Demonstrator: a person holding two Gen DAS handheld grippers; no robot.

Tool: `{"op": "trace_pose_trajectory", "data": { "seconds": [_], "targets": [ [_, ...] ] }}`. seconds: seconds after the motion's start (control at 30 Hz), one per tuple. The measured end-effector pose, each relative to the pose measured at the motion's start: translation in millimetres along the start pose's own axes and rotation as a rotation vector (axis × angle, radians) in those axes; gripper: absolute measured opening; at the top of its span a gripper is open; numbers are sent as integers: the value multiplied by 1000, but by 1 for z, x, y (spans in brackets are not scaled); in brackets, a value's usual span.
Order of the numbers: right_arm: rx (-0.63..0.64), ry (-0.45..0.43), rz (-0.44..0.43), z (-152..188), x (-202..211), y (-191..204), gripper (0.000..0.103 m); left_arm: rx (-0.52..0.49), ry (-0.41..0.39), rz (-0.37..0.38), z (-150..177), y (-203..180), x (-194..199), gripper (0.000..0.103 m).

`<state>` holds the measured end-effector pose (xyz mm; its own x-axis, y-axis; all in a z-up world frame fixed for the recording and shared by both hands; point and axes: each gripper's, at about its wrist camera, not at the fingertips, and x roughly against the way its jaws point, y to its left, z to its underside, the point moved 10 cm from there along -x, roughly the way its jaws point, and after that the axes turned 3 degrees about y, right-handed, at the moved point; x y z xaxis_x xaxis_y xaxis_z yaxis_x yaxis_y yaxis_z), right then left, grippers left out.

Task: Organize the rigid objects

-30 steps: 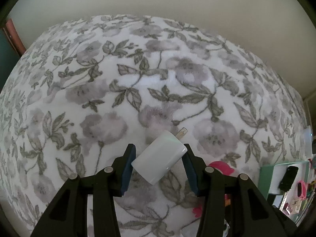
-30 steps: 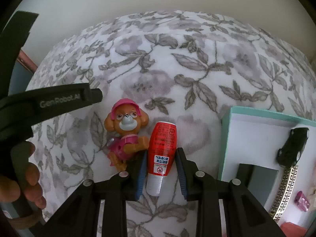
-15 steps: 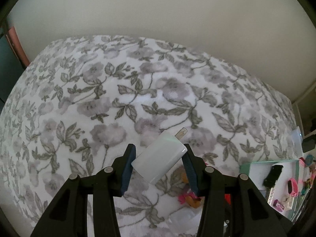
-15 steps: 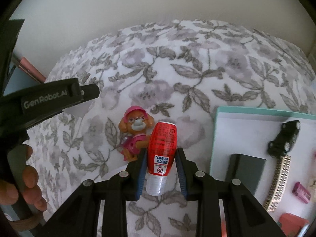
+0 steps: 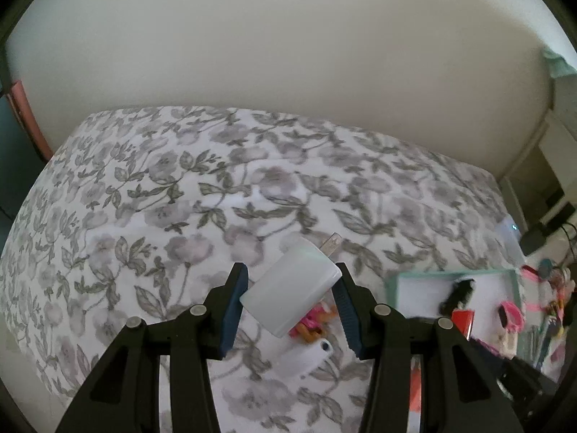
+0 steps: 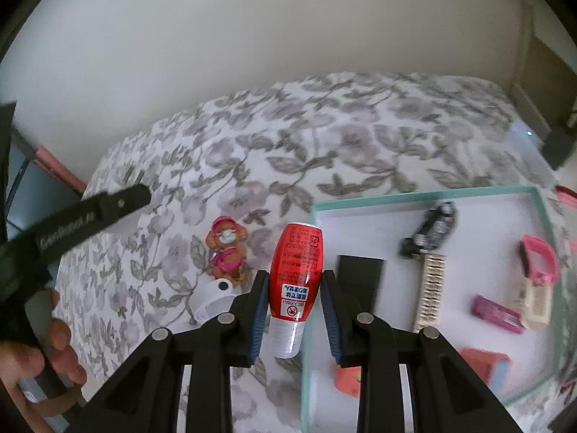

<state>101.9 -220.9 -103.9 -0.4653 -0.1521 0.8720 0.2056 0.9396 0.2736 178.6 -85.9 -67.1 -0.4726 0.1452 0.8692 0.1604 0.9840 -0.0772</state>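
Note:
My left gripper (image 5: 290, 301) is shut on a white plug charger (image 5: 290, 294), held well above the flowered bedspread (image 5: 180, 198). My right gripper (image 6: 294, 297) is shut on a red bottle with a white cap (image 6: 296, 270), raised over the left rim of a teal-edged white tray (image 6: 425, 193). The tray also shows in the left wrist view (image 5: 414, 288). A pink and brown toy dog (image 6: 227, 249) lies on the bedspread left of the tray, with a white object (image 6: 211, 297) beside it.
The tray holds a black toy car (image 6: 431, 229), a black card (image 6: 360, 281), a beige strap (image 6: 431, 288), pink items (image 6: 539, 258) and a coral item (image 6: 483, 364). The person's left hand (image 6: 43, 353) and its black gripper body (image 6: 72, 223) are at the left. A wall stands behind the bed.
Both grippers have lifted higher off the bedspread with their objects. The right gripper has moved right, so the bottle is now over the tray's left rim.

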Motion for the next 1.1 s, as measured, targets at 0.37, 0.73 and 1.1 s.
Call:
{"op": "trace_pose_trajectory", "data": {
  "seconds": [0.37,0.73,1.1],
  "targets": [
    [-67,-90,35,5,57,-41,30,-92,-36,99,15,-65,28,50],
    [-142,-83,78,8,67,-94,31,-235,51,161,54,-144,12,50],
    [-259,-27,159,21,58,-160,31,-311,129,178,87,-190,-8,50]
  ]
}}
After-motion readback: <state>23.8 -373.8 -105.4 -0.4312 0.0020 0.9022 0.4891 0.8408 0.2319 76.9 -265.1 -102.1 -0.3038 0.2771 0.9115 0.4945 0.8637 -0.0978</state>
